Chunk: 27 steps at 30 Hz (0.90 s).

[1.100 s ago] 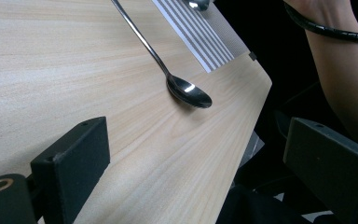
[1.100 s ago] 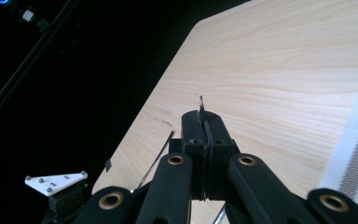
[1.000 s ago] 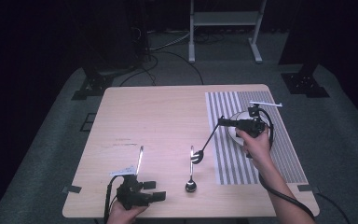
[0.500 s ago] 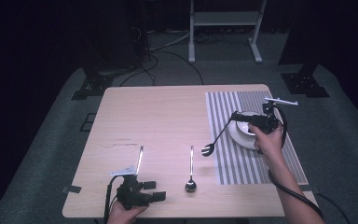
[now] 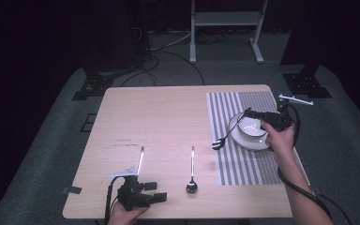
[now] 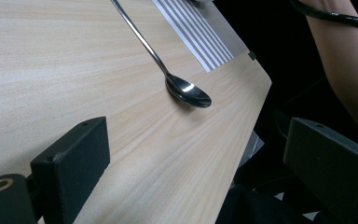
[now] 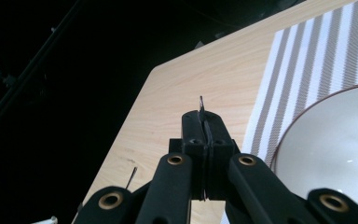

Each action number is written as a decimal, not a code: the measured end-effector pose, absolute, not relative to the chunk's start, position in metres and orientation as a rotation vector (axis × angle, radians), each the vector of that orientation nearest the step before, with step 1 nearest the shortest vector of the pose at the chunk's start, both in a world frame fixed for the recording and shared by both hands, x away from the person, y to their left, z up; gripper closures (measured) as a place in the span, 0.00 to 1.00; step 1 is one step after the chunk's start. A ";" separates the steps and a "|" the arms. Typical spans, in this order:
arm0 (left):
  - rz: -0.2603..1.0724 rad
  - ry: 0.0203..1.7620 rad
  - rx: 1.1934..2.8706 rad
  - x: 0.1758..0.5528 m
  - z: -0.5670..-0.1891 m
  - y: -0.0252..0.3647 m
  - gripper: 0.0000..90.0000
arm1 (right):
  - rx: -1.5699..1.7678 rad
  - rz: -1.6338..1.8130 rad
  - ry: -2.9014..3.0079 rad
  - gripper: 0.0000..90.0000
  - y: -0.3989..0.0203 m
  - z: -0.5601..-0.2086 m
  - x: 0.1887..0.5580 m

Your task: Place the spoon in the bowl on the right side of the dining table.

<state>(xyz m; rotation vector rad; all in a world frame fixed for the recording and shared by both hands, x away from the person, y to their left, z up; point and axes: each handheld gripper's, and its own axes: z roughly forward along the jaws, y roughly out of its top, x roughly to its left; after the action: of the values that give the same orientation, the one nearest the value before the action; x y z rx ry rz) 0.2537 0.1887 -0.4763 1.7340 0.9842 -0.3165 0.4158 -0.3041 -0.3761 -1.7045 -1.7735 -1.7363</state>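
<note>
Over the near edge of the white ceramic plate [image 5: 251, 133], the right gripper [image 5: 249, 112] has its jaws pressed together on the handle of a thin steel spoon [image 5: 224, 137], whose bowl hangs left of the plate above the striped grey placemat [image 5: 243, 161]. The spoon looks light, stiff and slippery, so a grip at mid-handle seems safest. Well left of the plate, the left gripper [image 5: 157, 191] rests wide open and empty near a second steel spoon [image 6: 175, 84] lying on the pale wooden table [image 5: 159, 122].

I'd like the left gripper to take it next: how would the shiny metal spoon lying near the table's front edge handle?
The shiny metal spoon looks stiff, being thin polished metal. Its mirror finish suggests that the handle could slip between hard jaws. It lies flat on the pale wooden table, so getting a jaw under it may be awkward.
</note>
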 end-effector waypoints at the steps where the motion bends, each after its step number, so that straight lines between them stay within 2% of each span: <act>1: -0.317 0.984 1.734 0.254 -0.476 0.189 0.06 | -1.713 -1.738 -1.766 0.99 -0.307 -0.376 0.416; 27: -0.319 0.986 1.735 0.254 -0.477 0.188 0.06 | -1.933 -1.809 -1.619 0.99 -0.364 -0.366 0.417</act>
<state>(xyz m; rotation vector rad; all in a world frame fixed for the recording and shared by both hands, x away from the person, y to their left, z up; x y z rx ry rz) 0.2540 0.1879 -0.4772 1.7350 0.9864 -0.3187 0.4165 -0.3637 -0.3658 -1.9329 -1.6193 -1.8095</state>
